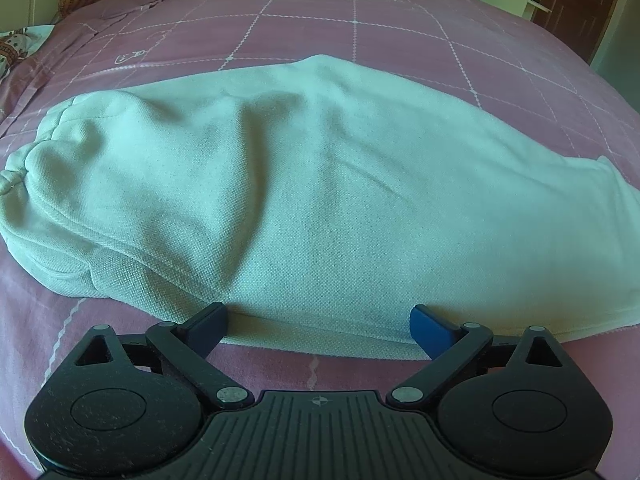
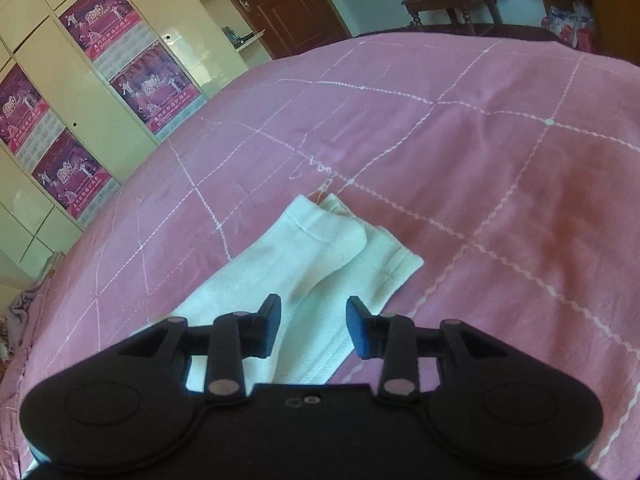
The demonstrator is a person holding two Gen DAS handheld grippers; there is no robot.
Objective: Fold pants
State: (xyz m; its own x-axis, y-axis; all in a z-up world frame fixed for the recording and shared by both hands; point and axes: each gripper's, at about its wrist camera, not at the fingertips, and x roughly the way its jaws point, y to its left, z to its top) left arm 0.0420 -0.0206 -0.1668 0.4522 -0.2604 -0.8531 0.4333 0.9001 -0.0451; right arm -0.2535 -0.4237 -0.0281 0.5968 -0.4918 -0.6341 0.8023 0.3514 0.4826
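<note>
I am holding the left gripper (image 1: 319, 322) spread wide and empty at the near edge of the white pants (image 1: 304, 200), which are lying lengthwise on the pink bedspread (image 1: 400, 40), legs seemingly already stacked. My right gripper (image 2: 313, 322) is hanging part-open over the leg cuffs (image 2: 360, 248), gripping nothing. Crosswise folds are still looking undone.
</note>
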